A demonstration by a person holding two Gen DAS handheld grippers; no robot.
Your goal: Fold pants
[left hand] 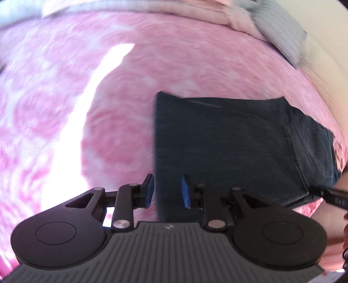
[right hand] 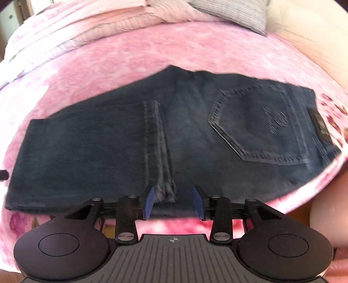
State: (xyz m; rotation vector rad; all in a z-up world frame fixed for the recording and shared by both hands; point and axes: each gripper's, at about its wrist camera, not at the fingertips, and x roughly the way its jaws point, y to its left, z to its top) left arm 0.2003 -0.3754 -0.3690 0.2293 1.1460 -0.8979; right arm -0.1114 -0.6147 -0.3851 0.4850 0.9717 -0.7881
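Dark blue jeans (left hand: 228,141) lie folded flat on a pink patterned bedspread (left hand: 130,98). In the right wrist view the jeans (right hand: 87,152) fill the middle, with a back pocket (right hand: 256,126) at the right and the leg hems (right hand: 156,141) folded over to the centre. My left gripper (left hand: 168,191) hovers over the jeans' left near corner, jaws apart, the blue pads (left hand: 150,191) clear of the cloth. My right gripper (right hand: 173,202) stands open at the near edge. The hem end sits between its pads (right hand: 198,203), untouched by either.
Folded pink and grey bedding (right hand: 152,17) is piled along the far side of the bed. A grey ribbed cushion (left hand: 280,32) lies at the far right. A bright strip of sunlight (left hand: 87,119) crosses the bedspread on the left. A black tool part (left hand: 335,196) pokes in at the right edge.
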